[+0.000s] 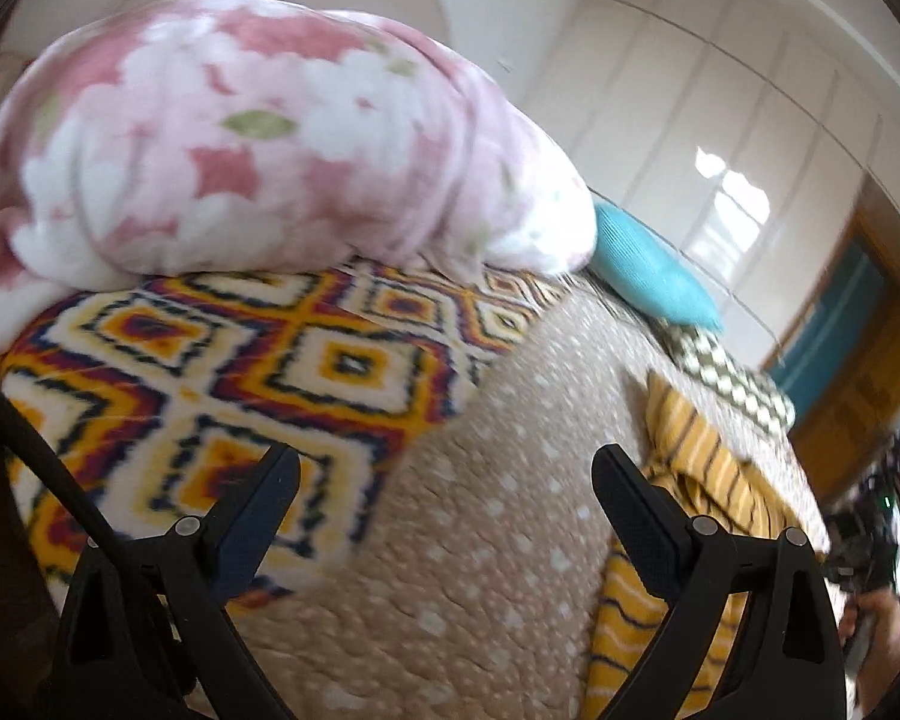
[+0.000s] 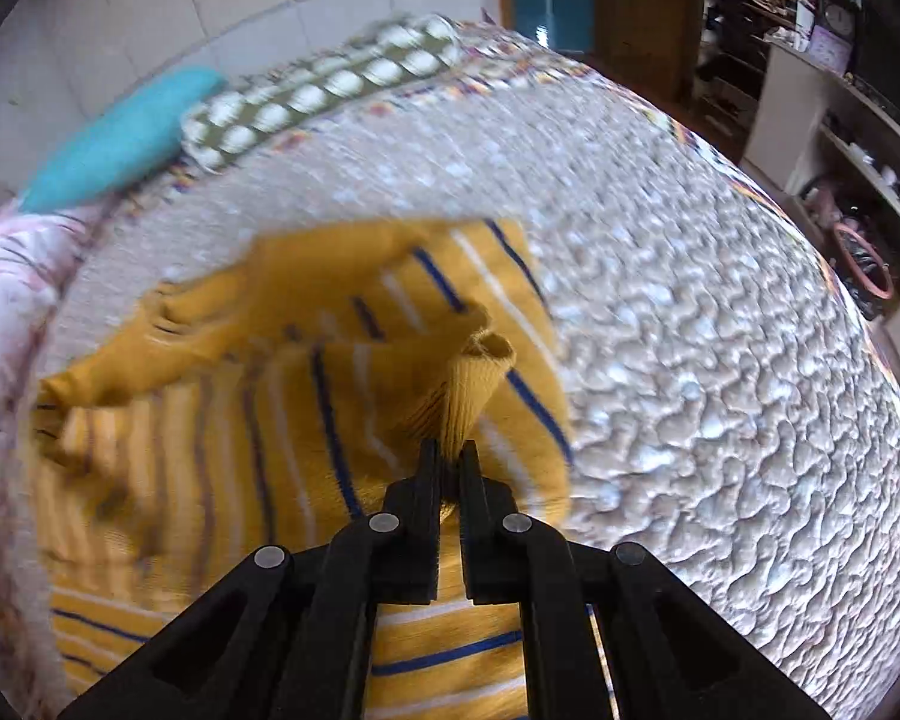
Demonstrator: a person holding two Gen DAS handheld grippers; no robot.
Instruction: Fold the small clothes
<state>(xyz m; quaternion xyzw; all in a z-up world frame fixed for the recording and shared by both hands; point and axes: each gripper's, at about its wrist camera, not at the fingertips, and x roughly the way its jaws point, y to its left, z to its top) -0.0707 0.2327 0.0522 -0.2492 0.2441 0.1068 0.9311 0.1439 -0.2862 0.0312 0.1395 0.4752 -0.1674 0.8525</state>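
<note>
So the right gripper is pinched tight on a ribbed cuff of the yellow striped top, which lies rumpled on the beige quilted bedspread, nearer the side of the bed where the pink floral blanket is heaped than the open far side. The left gripper has its jaws spread wide with nothing between them, hovering over bare bedspread between the diamond-pattern blanket and the top. Along the bed's wall edge sit a teal pillow and a green-and-white checked pillow.

Bed (quilted) bears striped garment.
</note>
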